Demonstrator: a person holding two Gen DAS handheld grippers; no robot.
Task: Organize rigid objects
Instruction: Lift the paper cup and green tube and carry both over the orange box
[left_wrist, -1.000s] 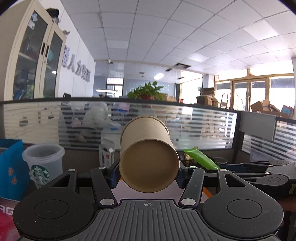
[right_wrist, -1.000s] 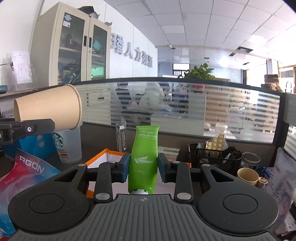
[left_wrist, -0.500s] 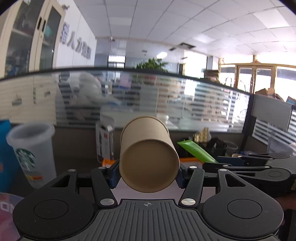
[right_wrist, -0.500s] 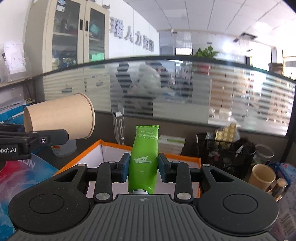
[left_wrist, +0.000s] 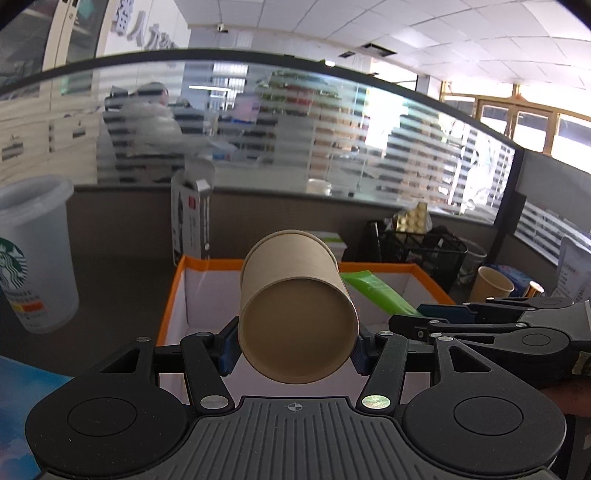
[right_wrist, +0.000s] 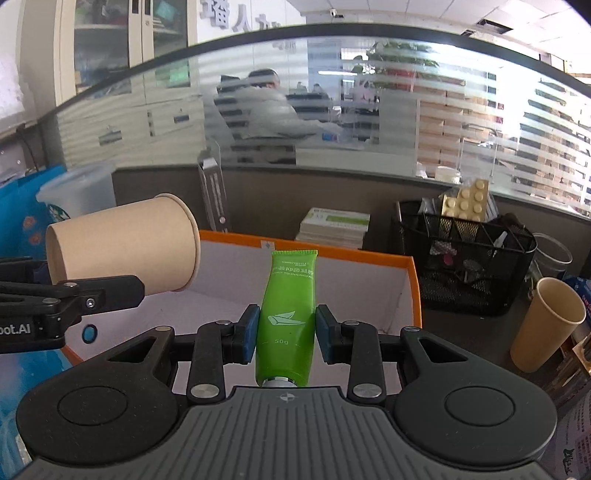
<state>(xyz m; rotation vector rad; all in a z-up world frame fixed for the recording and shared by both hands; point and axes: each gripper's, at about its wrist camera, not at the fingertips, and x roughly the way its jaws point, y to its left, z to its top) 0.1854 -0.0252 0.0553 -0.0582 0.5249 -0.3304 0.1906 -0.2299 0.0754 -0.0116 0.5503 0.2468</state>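
Kraft-paper cup (left_wrist: 297, 314) sits sideways in the left gripper (left_wrist: 295, 341), base toward the camera, pads clamped near its bottom end. It looks light and thin-walled, so squeezing harder would probably dent it; the stiffer base ring is the safer spot to hold. Over on the right gripper (right_wrist: 285, 334), the jaws are pinched on a green tube (right_wrist: 288, 317), cap end toward the camera (soft plastic, probably a bit squishy, so mid-body is fine). Both hang over the orange-edged white box (right_wrist: 413, 291), which looks empty inside, so there's lots of room. From the right view, watch the box's far rim at 12 o'clock, the black mesh basket (right_wrist: 465, 273) at 2 and a spare paper cup (right_wrist: 546, 325) at 3.
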